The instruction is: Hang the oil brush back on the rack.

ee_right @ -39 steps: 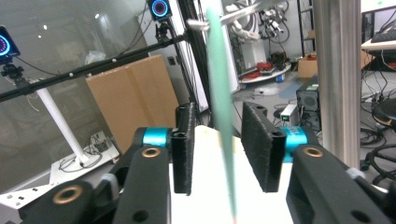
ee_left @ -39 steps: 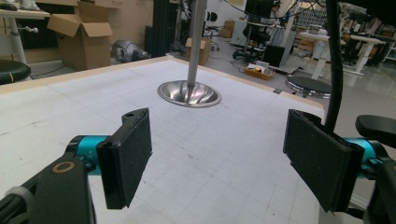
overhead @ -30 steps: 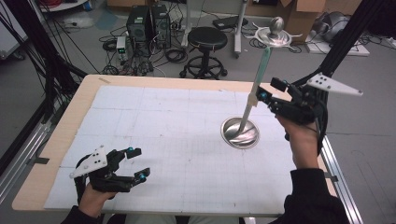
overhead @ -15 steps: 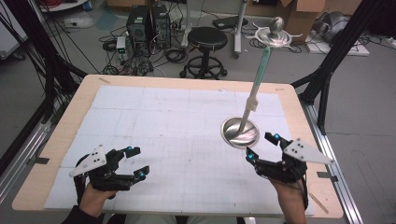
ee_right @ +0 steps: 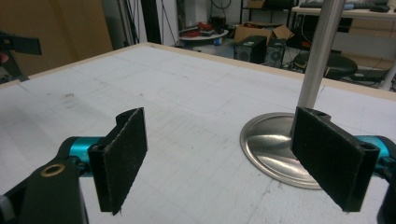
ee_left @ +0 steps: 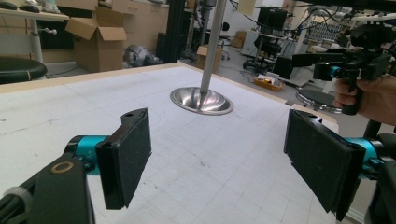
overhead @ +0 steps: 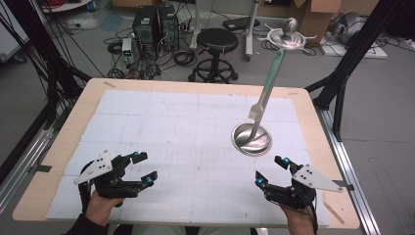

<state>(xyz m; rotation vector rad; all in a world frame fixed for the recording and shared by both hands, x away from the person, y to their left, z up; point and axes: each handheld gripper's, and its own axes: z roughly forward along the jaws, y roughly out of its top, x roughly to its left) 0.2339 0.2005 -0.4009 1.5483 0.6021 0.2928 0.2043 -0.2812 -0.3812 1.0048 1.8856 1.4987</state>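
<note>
A metal stand rises from a round shiny base [overhead: 252, 138] at the right of the white gridded mat; its pole [overhead: 266, 93] goes up to a crown with hooks [overhead: 288, 36]. My left gripper [overhead: 144, 168] rests open at the front left of the table, nothing between its pads. My right gripper [overhead: 270, 171] is open at the front right, a short way in front of the base. The left gripper view shows my open left gripper [ee_left: 219, 144], the base [ee_left: 201, 100] beyond, and the other gripper [ee_left: 355, 65] in a hand. The right gripper view shows my open right gripper [ee_right: 224, 149] and the base [ee_right: 271, 144] close ahead.
The white mat [overhead: 171, 127] covers most of the wooden table [overhead: 58, 147]. Behind the table stand a black stool [overhead: 215, 41] and computer cases [overhead: 151, 24] on the floor. Black frame legs [overhead: 342, 73] rise at the right.
My right gripper has come down from beside the pole to the front right of the table, away from the stand. The left gripper has stayed put.
</note>
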